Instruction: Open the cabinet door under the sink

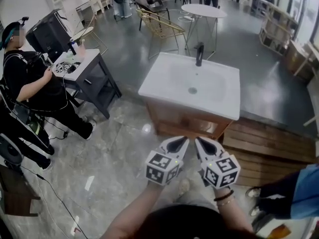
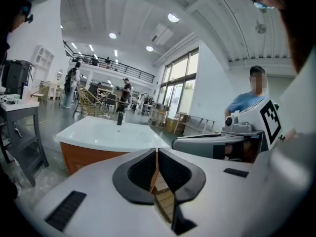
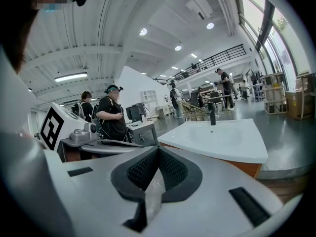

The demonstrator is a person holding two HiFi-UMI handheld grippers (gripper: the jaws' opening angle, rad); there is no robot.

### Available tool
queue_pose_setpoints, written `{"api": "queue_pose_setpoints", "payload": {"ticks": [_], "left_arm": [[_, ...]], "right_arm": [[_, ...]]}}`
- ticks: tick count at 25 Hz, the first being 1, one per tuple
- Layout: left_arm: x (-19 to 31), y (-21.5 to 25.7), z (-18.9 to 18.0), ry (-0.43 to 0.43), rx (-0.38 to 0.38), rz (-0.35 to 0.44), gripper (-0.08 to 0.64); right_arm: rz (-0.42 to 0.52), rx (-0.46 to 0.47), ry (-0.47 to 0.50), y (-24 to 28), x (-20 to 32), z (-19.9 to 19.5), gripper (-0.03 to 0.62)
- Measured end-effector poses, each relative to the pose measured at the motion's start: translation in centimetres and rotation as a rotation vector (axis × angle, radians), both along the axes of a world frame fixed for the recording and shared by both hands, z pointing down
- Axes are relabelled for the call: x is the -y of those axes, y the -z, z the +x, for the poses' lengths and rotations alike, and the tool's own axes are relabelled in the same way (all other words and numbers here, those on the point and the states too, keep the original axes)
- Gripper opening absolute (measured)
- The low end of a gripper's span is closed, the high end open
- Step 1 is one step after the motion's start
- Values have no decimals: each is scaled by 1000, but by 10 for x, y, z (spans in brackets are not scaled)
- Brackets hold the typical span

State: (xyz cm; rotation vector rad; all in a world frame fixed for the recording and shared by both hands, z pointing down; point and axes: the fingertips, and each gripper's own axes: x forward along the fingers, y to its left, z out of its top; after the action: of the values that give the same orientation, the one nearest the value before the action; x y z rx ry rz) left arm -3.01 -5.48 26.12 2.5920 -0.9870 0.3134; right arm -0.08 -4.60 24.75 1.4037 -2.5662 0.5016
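Holding both pairs of fingers shut, you are carrying nothing in either.
- On your left gripper (image 1: pixel 185 140), the fingers (image 2: pixel 140 174) are meeting tip to tip, with only wooden boards showing past them.
- On your right gripper (image 1: pixel 198 140), the fingers (image 3: pixel 173 171) are likewise pressing together, empty.
- Both grippers are hanging side by side, near each other, tips pointing at the cabinet and clear of it.
- Ahead of the tips, the cabinet door (image 1: pixel 185 123) is sitting shut as the brown wooden front under the sink (image 1: pixel 192 81).
- On top, the white sink is resting on the cabinet, with a black tap (image 1: pixel 199 54) standing at its far edge.
- To the right, a wooden platform (image 1: pixel 269 143) of slatted boards is lying on the floor beside the cabinet.
- Well to the left, a grey counter (image 1: pixel 94 71) is standing, and a person in black (image 1: pixel 30 81) is sitting beside it.
- Beyond the sink, a round table (image 1: pixel 203 10) and chairs (image 1: pixel 158 26) are standing.
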Motion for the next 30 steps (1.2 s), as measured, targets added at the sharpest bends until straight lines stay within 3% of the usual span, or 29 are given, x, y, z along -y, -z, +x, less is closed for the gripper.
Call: {"api": "queue_pose_setpoints", "payload": {"ticks": [11,30], "left_arm": [[50,-12,20,57,5,-25,11],[84,-56,8,9,51,-109,11]], "right_arm": [[-33,11,45,-14,49,24,-8],[-127,36,-17,-55,82,18,-8]]}}
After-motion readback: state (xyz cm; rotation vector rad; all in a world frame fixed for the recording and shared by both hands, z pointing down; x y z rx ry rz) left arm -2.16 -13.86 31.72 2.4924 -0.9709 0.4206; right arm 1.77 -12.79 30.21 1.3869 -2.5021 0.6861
